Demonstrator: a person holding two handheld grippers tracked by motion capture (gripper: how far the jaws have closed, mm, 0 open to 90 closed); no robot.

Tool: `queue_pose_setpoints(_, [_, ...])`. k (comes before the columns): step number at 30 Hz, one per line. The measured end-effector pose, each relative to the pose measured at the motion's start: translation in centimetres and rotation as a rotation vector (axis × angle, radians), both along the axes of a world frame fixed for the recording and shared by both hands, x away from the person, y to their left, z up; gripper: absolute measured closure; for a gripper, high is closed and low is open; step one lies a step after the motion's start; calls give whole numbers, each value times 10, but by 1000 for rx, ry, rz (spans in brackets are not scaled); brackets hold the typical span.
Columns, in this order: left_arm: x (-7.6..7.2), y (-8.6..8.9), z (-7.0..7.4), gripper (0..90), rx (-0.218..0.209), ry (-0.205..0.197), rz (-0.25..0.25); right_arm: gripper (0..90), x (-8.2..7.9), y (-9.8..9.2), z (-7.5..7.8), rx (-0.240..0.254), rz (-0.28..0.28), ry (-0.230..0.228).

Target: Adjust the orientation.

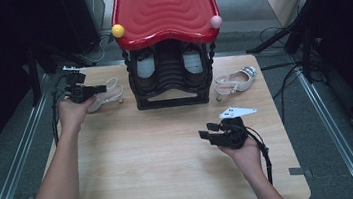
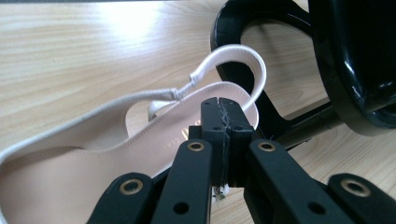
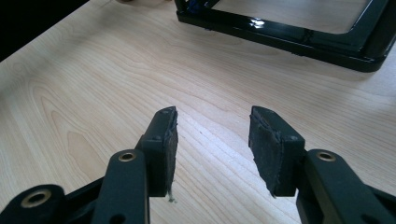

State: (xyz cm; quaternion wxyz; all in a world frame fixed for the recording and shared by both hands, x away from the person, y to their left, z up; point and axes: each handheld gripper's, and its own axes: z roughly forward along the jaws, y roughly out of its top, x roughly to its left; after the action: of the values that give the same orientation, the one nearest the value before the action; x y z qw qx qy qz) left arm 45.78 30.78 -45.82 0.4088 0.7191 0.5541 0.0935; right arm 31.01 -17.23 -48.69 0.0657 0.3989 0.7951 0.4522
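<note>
A pale beige sandal (image 1: 108,94) lies on the wooden table (image 1: 162,171) left of the black shoe rack (image 1: 173,87). My left gripper (image 1: 97,90) is at its heel end. In the left gripper view the gripper (image 2: 219,105) has its pads pressed together just over the sandal's insole (image 2: 93,154), below the curved heel strap (image 2: 243,53); I cannot tell whether anything thin is pinched. A second pale sandal (image 1: 235,80) lies right of the rack. My right gripper (image 1: 207,130) hovers over bare table at the front right; its jaws (image 3: 212,135) stand open with nothing between them.
The rack has a red wavy top (image 1: 164,5) with a yellow ball (image 1: 118,30) and a pink ball (image 1: 216,22) at its corners, and two shoes inside (image 1: 145,65). Its black base frame (image 3: 299,39) lies ahead of the right gripper. Cables trail on the floor at the right.
</note>
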Motion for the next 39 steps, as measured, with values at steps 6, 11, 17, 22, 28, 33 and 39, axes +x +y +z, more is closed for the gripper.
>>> queue_pose_setpoints(6, [5,-2,-3,899,-21,14,10,527,1,5,-2,-20,9,1])
queue_pose_setpoints(11, [-2,-3,-21,898,-8,47,-7,525,1,3,-1,-16,7,4])
queue_pose_setpoints(17, [-15,1,-33,897,-8,57,9,525,3,3,-2,-12,2,9])
queue_pose_setpoints(22, [-20,4,-36,895,-10,67,2,525,5,4,-2,-9,4,13])
queue_pose_setpoints(28, [-29,7,-38,891,-9,68,0,520,7,6,-2,-8,7,16])
queue_pose_setpoints(33, [-32,12,-36,890,4,71,9,520,9,7,-2,1,5,21])
queue_pose_setpoints(39, [-37,16,-37,889,22,88,12,510,11,7,-1,1,5,20])
